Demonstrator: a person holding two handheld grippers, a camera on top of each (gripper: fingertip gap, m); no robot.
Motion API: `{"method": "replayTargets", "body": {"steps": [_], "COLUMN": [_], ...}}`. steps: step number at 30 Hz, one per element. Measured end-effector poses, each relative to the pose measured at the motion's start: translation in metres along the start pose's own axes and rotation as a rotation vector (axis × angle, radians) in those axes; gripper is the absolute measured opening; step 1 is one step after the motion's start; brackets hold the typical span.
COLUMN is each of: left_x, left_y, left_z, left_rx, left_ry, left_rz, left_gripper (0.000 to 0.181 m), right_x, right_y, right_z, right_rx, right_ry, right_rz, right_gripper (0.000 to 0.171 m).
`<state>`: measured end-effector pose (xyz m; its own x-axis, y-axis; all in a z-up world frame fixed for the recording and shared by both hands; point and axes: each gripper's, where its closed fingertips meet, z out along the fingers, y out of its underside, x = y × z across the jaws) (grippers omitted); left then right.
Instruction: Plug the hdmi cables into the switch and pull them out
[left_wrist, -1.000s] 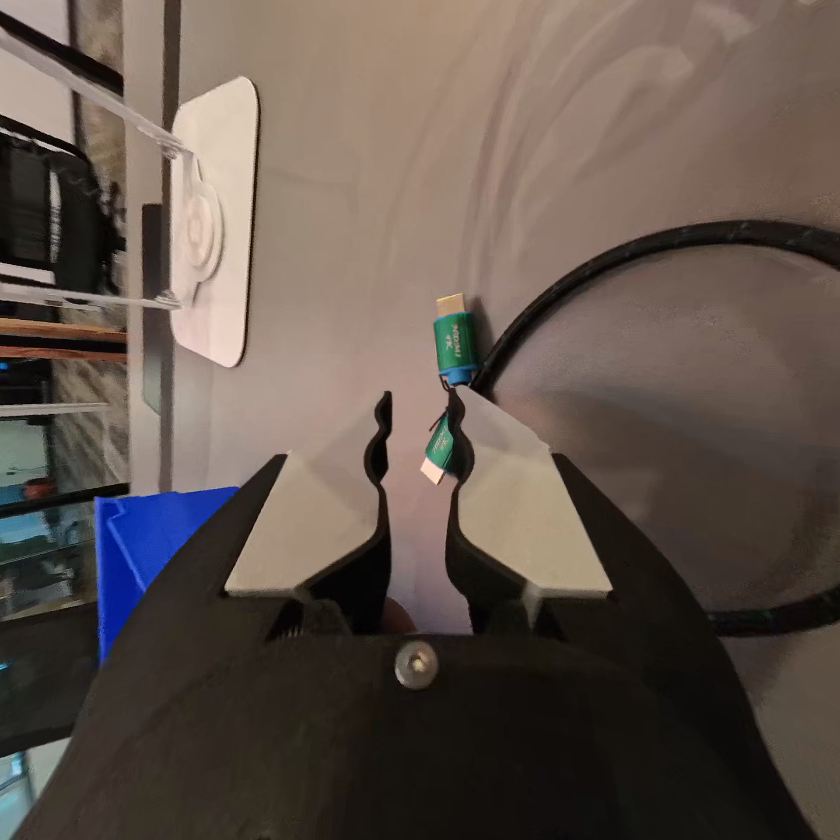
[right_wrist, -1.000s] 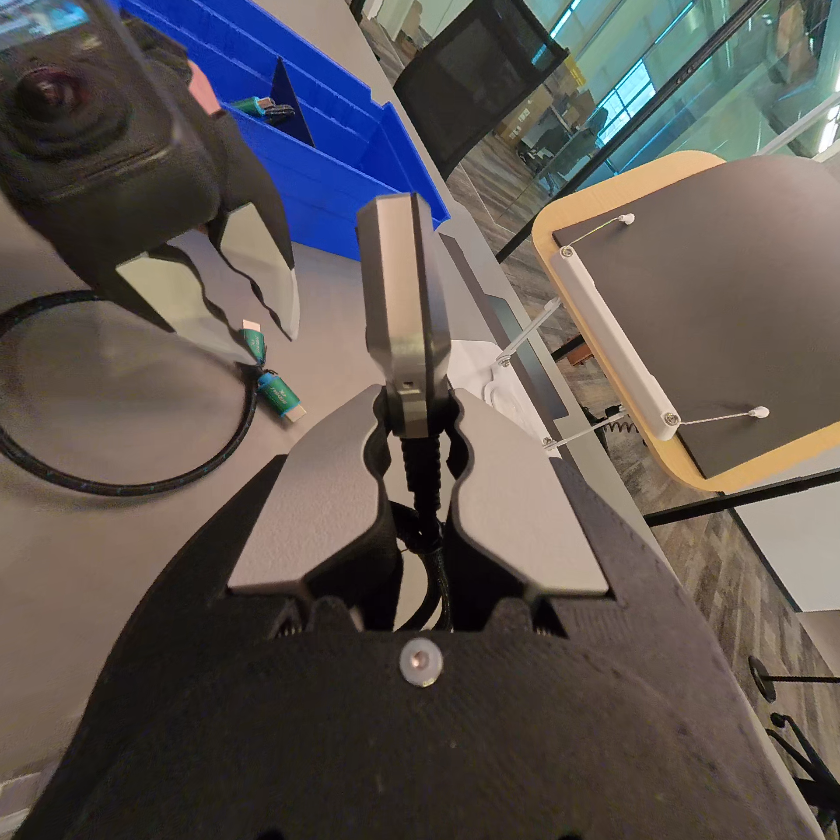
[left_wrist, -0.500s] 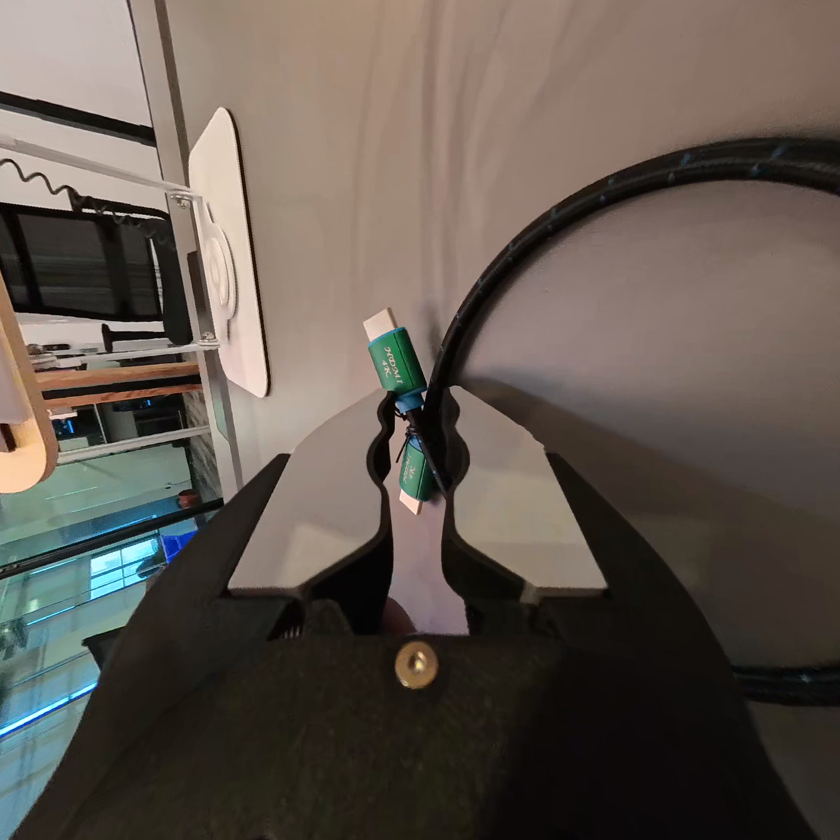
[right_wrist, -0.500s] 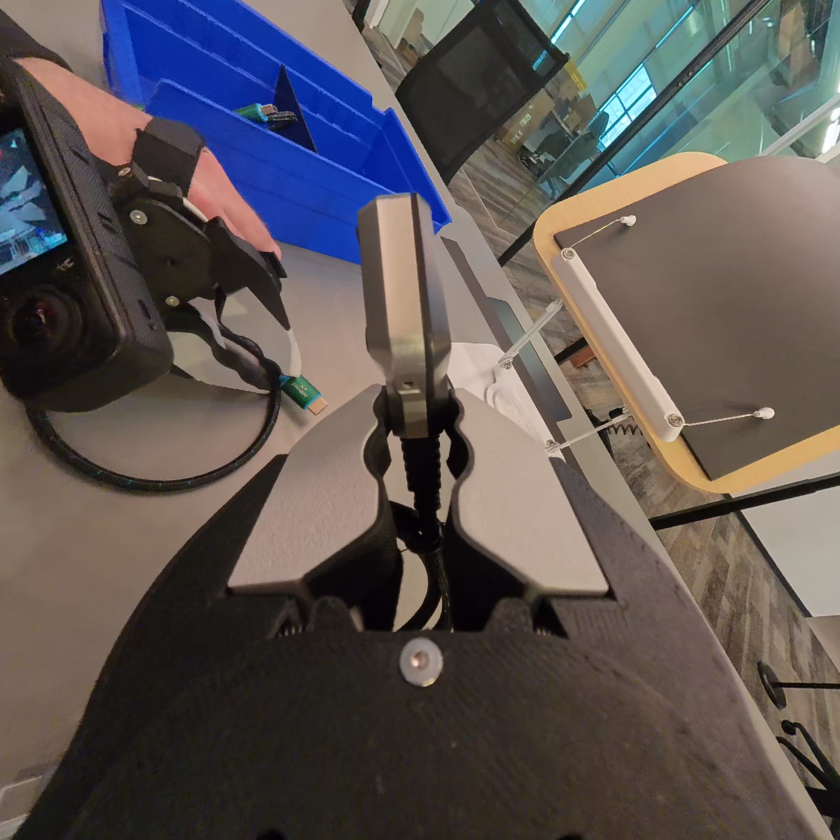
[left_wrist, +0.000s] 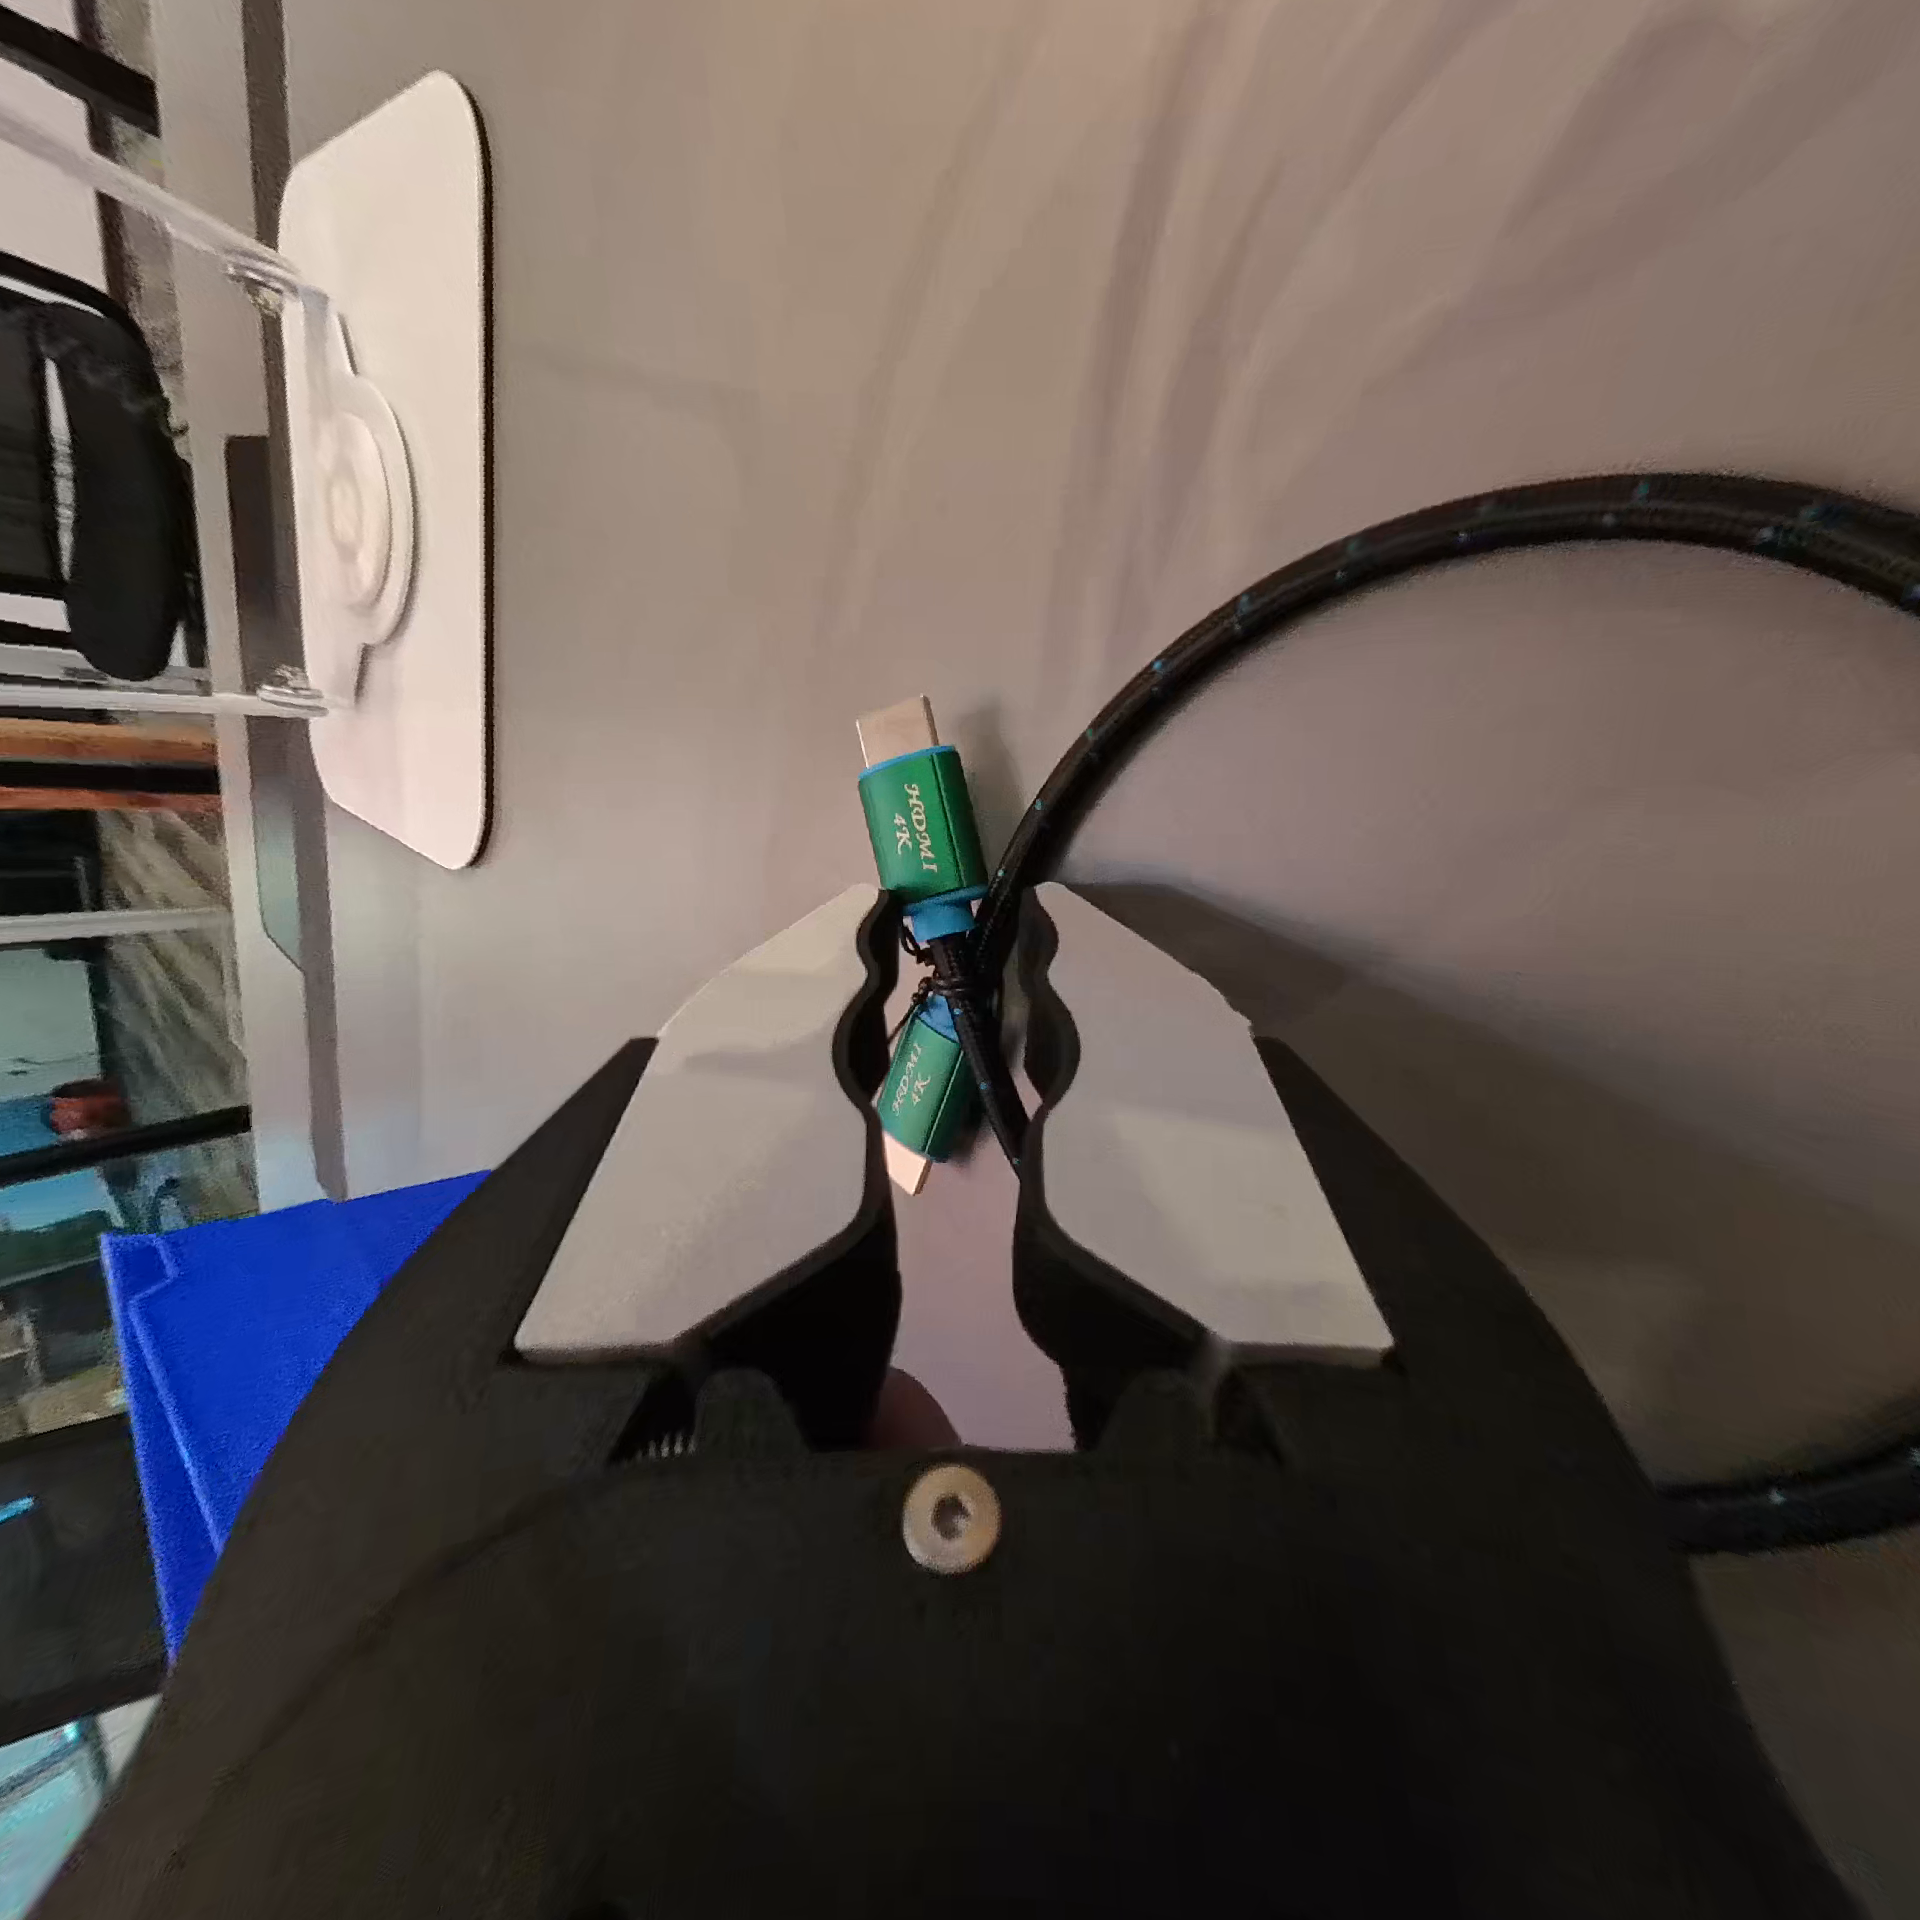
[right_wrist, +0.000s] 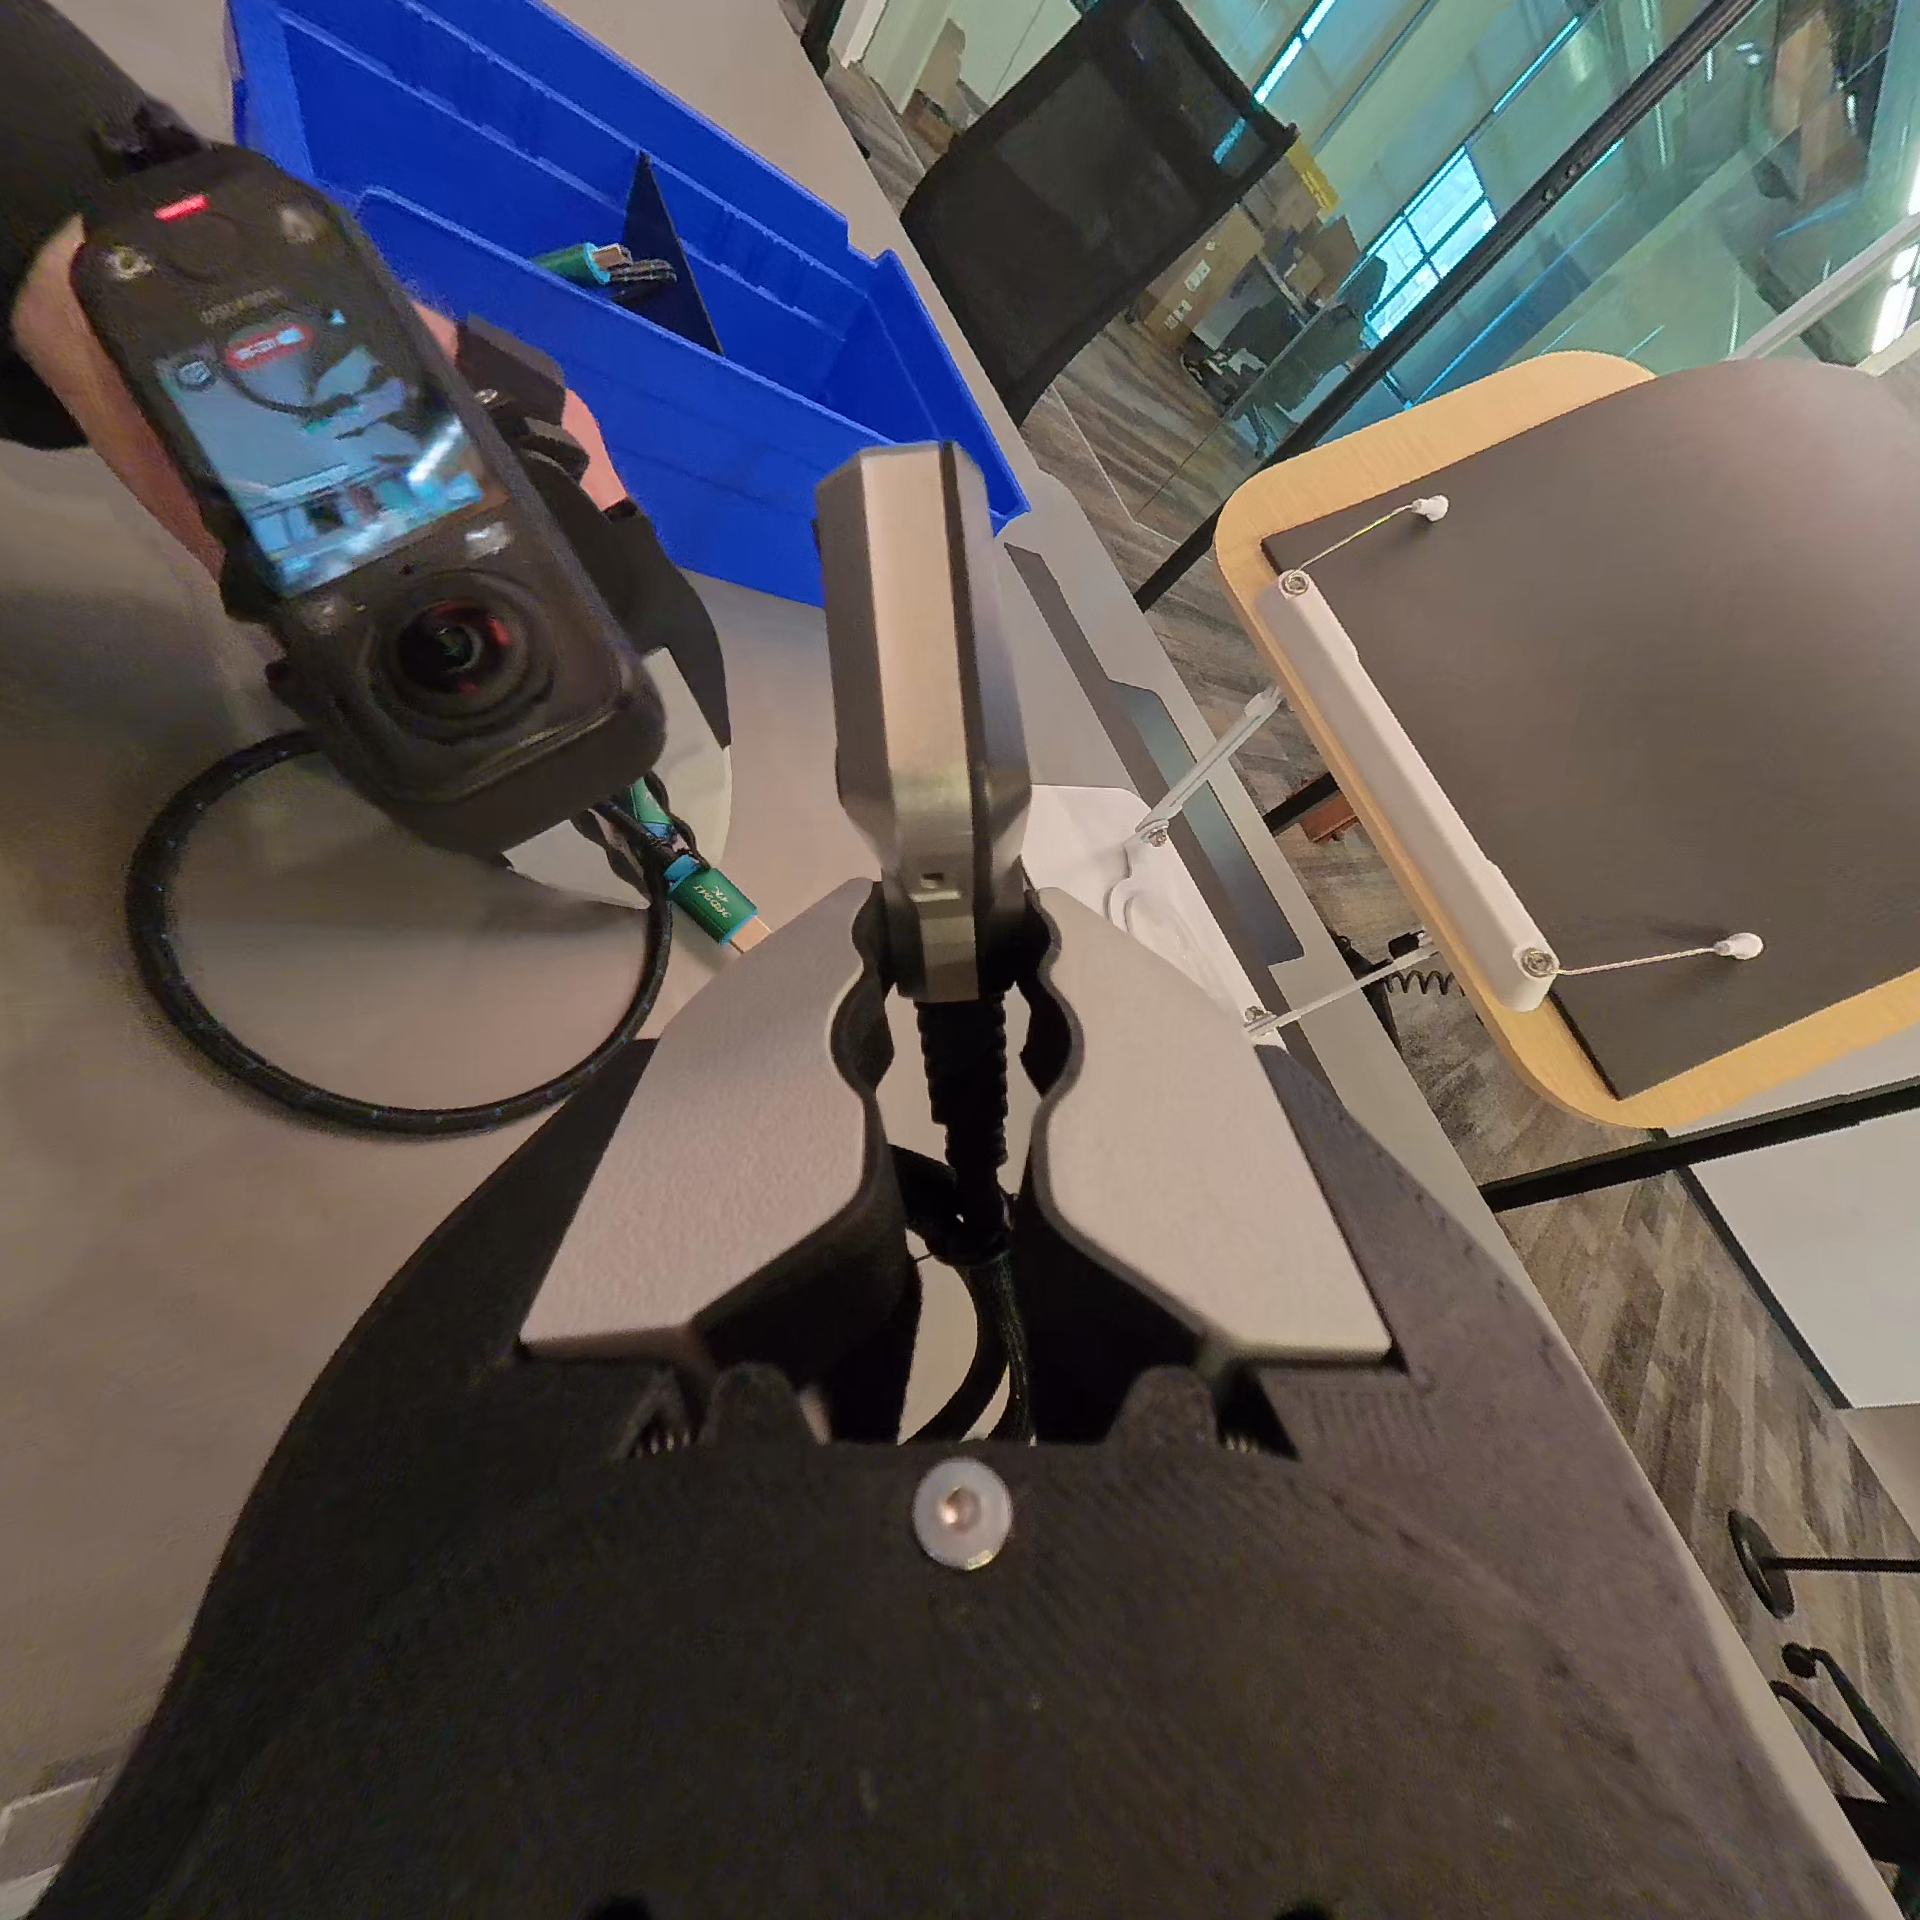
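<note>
While my right tool (right_wrist: 954, 935) pinches the grey HDMI switch (right_wrist: 914, 686) upright, my left tool (left_wrist: 954, 925) stands spread around the green HDMI plugs (left_wrist: 920, 821) on the counter (left_wrist: 1247, 416).

Grey table (left_wrist: 1351, 364) carried a coiled black braided HDMI cable (left_wrist: 1299, 592) with green plugs (left_wrist: 920, 821), a white pad (left_wrist: 416, 468) near the edge, a blue bin (right_wrist: 644, 343).
</note>
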<state>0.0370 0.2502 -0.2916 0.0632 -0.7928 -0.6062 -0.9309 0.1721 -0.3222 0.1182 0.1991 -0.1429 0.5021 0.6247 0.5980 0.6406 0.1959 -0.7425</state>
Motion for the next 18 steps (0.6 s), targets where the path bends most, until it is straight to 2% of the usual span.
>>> {"method": "replayTargets", "body": {"steps": [3,4,6,9,11,13,15,18], "left_x": [-0.002,-0.005,0.001,-0.007,-0.016,-0.014,-0.009,-0.005], "left_y": [0.0,-0.003,-0.006,0.001,-0.004,-0.01,-0.013,-0.004], "left_z": [0.0,-0.003,-0.006,-0.007,-0.01,-0.011,-0.007,0.005], "left_rx": [0.006,0.027,0.07,0.064,0.103,0.128,0.127,0.065], "left_ry": [-0.029,-0.015,0.096,0.067,0.06,0.126,0.158,0.081], "left_rz": [0.022,-0.017,-0.122,-0.125,-0.213,-0.315,-0.377,-0.313], "left_gripper": [0.016,0.0,0.0,0.0,0.0,0.017,0.022,0.02], "right_x": [0.0,0.0,0.0,0.002,0.002,0.002,0.002,0.003], "right_y": [0.0,0.0,-0.001,-0.001,0.0,0.0,0.0,-0.001], "right_z": [-0.001,-0.001,-0.001,-0.002,-0.002,-0.001,-0.001,-0.002], "right_rx": [0.0,0.0,0.002,0.006,0.008,0.009,0.008,0.01], "right_ry": [0.001,0.001,0.002,0.003,0.004,0.002,0.002,0.005], "right_rz": [0.001,0.001,0.001,0.005,0.011,0.014,0.012,0.012], "right_gripper": [0.021,0.021,0.021,0.021,0.021,0.021,0.021,0.021]}}
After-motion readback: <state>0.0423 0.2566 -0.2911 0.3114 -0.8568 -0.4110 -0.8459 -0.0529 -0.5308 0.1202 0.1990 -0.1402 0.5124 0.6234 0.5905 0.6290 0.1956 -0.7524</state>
